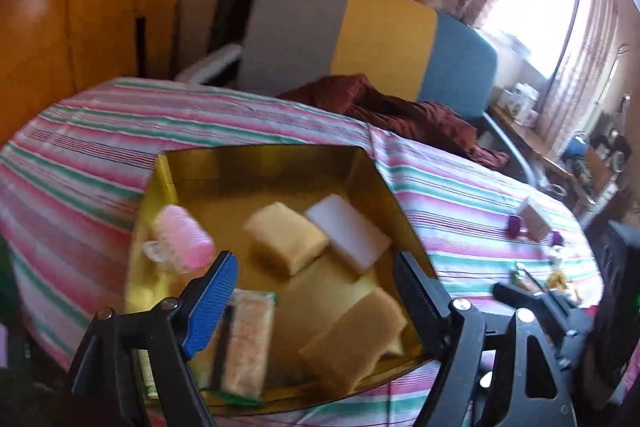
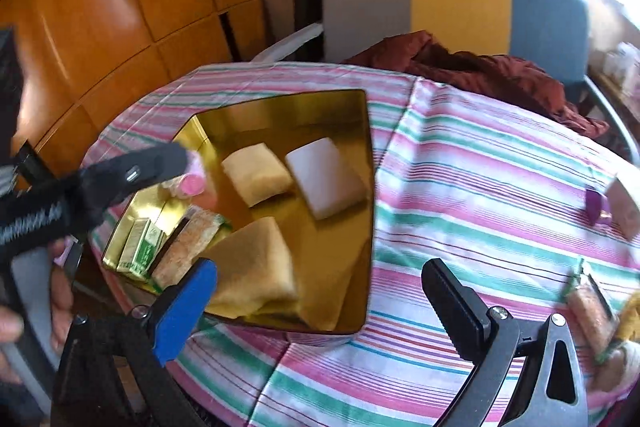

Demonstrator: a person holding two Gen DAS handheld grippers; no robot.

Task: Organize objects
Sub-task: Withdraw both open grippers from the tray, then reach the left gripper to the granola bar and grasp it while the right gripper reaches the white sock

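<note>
Left gripper [image 1: 314, 273]: seen spread wide in its own view, one finger padded in ribbed blue, the other black; nothing is held between the fingers. It is poised over the near part of the gold box, with no contact that can be made out. In the right wrist view it is seen blurred, reaching in from the left over the box's left rim [image 2: 136, 167].

Right gripper [image 2: 320, 291]: also spread wide and empty, hanging over the near edge of the box and the cloth beside it.

Shallow gold-lined square box [image 1: 256, 157]: set on the table, open at the top.

Box contents: a pink cylindrical hair roller [image 1: 184, 239] lies at the left side; a tan rectangular sponge [image 1: 286, 237] sits in the middle, just beside a white rectangular foam block [image 1: 348, 231]; a second, larger tan sponge [image 1: 356, 339] lies tilted at the near right corner; a clear-wrapped speckled snack bar with green edging [image 1: 246, 343] lies at the near left.

Green-and-white small carton [image 2: 142, 247]: seen at the box's near left corner, next to the wrapped bar.

Table [image 1: 100, 131]: covered by a pink, green and white striped cloth.

Outside the box: a small pale carton [image 1: 534, 219] and small purple pieces [image 1: 514, 225] lie well apart from the box on the right of the cloth; details are blurred.

Maroon crumpled cloth [image 1: 400, 111]: heaped at the table's far edge.
</note>
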